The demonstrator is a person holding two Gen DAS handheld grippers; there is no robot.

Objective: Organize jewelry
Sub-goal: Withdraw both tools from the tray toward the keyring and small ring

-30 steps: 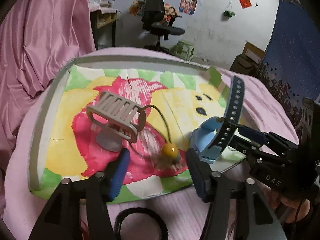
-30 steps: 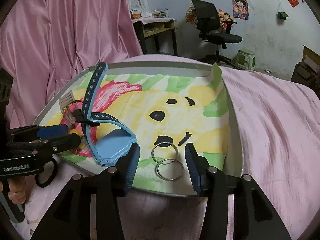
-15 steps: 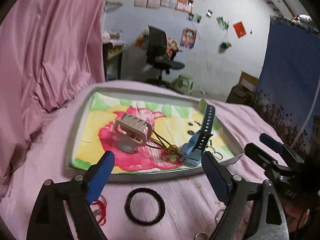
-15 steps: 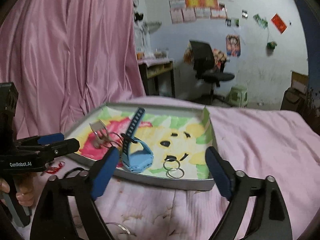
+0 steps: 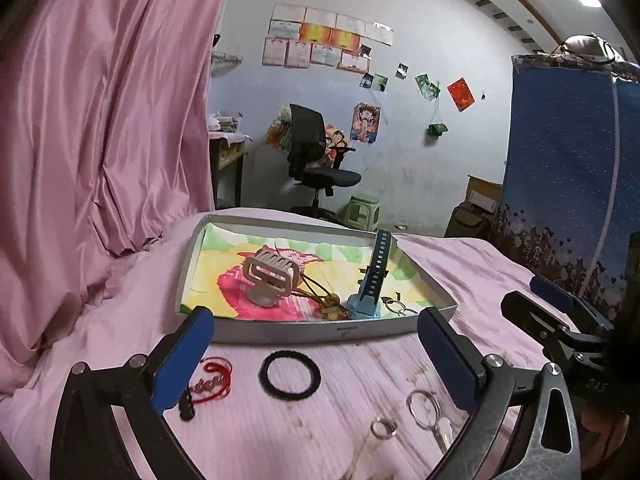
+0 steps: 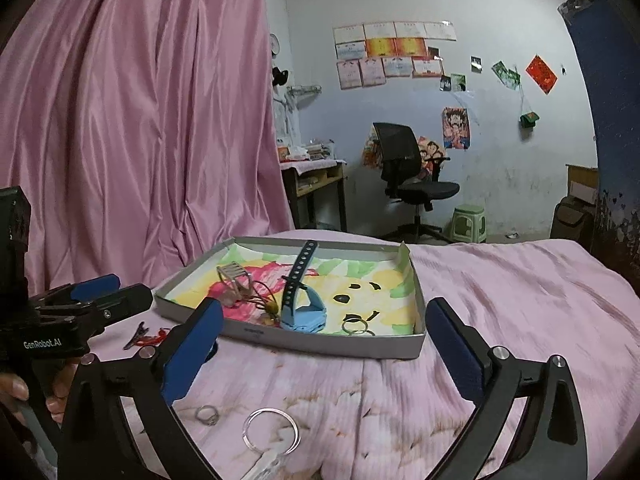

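A grey tray (image 5: 280,332) (image 6: 320,344) with a colourful lining holds a blue watch (image 5: 370,292) (image 6: 304,312) with its strap standing up, a beige hair clip (image 5: 270,276) (image 6: 234,276), a cord with a yellow bead (image 5: 330,300) and two metal rings (image 5: 394,306) (image 6: 354,326). On the pink bedding in front lie a black hair tie (image 5: 290,376), a red bracelet (image 5: 212,380) (image 6: 156,336), a key ring (image 5: 423,403) (image 6: 272,428) and a small ring (image 5: 383,429) (image 6: 207,414). My left gripper (image 5: 314,320) (image 6: 100,296) and right gripper (image 6: 324,312) (image 5: 560,320) hover open and empty before the tray.
A pink curtain (image 6: 140,120) hangs at the left. Beyond the bed stand a black office chair (image 6: 404,168), a desk (image 6: 312,176) and a green stool (image 6: 468,224). A blue fabric wardrobe (image 5: 568,168) rises at the right. A hand (image 6: 12,392) holds the left gripper.
Both grippers have drawn back and up from the tray and opened wide. The watch, earlier at the right gripper's fingers, now stands alone in the tray.
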